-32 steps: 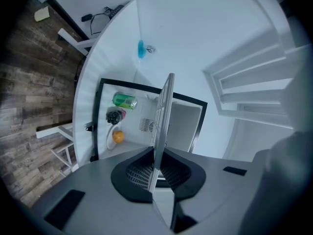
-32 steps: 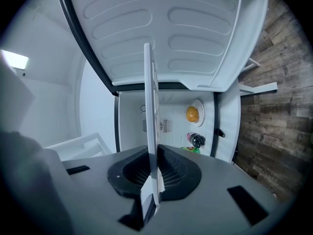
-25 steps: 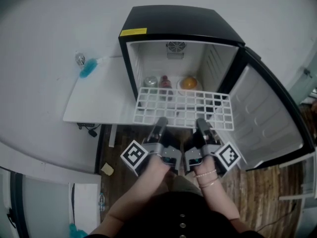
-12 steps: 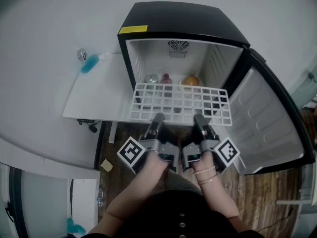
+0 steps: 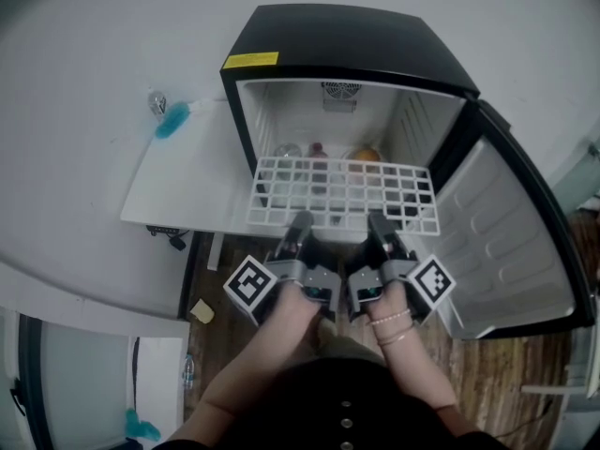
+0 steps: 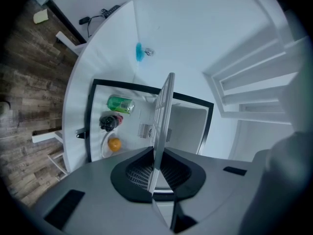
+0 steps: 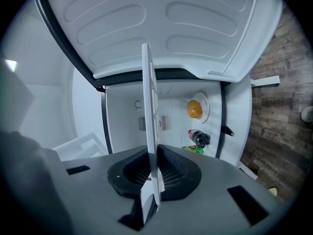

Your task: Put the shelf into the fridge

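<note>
Shelf held at the fridge mouth by both tongs

Seen from the head view, a white wire shelf (image 5: 342, 193) lies flat across the open front of a black mini fridge (image 5: 347, 45). Its far edge is at the opening, while its near edge juts out toward the person. The fridge door (image 5: 506, 251) hangs wide open to the right.

The left tongs (image 5: 298, 225) are closed on the near edge left of its middle, and the right tongs (image 5: 380, 225) are closed on it right of its middle. In the left gripper view the dark pads (image 6: 137, 173) press the shelf's thin edge from both sides. The right gripper view shows the same clamp on the shelf (image 7: 149, 111).

Under the shelf, on the fridge floor, are a green can (image 6: 120, 104), a dark bottle (image 6: 108, 122) and an orange (image 7: 194, 108) on a white plate (image 7: 202, 106).

A white bench (image 5: 187, 186) stands to the left of the fridge. On it lies what may be a blue brush (image 5: 171, 120); the view is too small to be sure.
</note>
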Demonstrator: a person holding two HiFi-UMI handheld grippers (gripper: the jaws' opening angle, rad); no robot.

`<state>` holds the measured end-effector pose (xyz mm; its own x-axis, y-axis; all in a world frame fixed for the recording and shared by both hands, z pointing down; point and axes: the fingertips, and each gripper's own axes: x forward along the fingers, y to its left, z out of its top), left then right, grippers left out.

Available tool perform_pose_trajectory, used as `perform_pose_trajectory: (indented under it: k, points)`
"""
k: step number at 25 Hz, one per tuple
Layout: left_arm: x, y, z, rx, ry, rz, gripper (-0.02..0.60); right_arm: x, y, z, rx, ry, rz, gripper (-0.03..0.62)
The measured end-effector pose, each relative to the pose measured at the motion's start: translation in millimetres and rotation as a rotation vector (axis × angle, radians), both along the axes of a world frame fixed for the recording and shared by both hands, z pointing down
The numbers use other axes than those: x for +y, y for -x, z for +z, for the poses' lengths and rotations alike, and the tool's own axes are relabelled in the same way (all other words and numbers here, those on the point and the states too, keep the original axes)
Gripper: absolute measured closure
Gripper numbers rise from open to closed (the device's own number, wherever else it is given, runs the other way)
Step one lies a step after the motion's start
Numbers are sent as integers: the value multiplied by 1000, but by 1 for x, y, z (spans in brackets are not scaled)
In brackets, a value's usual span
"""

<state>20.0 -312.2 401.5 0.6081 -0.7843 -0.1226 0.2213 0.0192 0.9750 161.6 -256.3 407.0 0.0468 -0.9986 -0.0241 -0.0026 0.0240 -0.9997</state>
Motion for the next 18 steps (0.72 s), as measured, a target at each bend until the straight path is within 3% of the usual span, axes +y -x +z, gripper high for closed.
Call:
perform_pose_trajectory:
  k: [18]
  points:
    - [-12,-8,4,11,26,-1,548,-13,-8,5,-13,20,-15,562]
